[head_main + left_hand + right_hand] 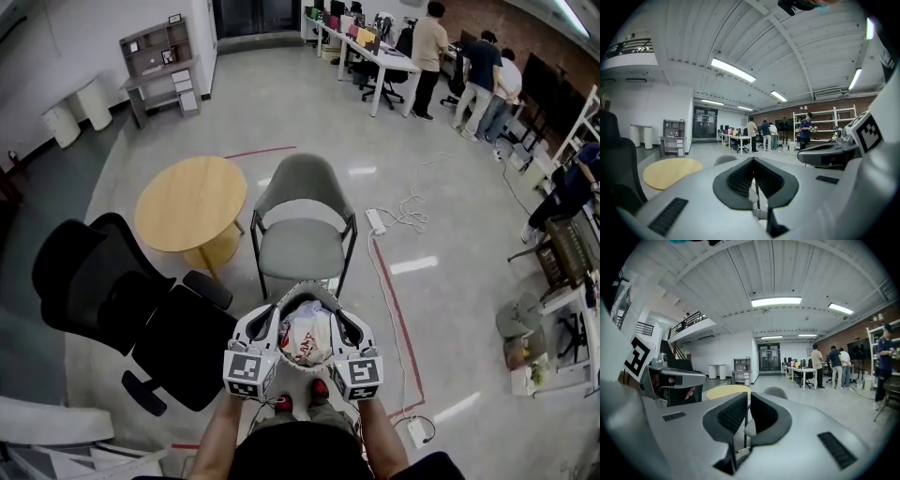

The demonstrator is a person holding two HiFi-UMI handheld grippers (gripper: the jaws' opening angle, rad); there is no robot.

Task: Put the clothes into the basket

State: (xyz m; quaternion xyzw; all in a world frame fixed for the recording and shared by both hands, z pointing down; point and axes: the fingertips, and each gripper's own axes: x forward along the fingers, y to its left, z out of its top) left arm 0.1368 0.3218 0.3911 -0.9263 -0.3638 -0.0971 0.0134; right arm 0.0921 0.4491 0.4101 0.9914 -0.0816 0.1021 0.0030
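Note:
Both grippers are raised side by side close under the head camera. My left gripper (273,315) and my right gripper (338,315) are shut and carry nothing. Below and between them sits the basket (305,292) with a grey rim, on the floor in front of the person's red shoes. Inside it lie crumpled white clothes (304,343) with red print. In the left gripper view the left gripper (753,164) points level across the room, pads together. The right gripper view shows the right gripper (749,402) the same way, with a thin slit between its pads. Neither gripper view shows the basket.
A grey chair (302,225) stands just beyond the basket, a round wooden table (190,202) to its left. A black office chair (131,300) is at the near left. A power strip (375,221) with cables lies at the right. Several people stand at desks (380,56) far back.

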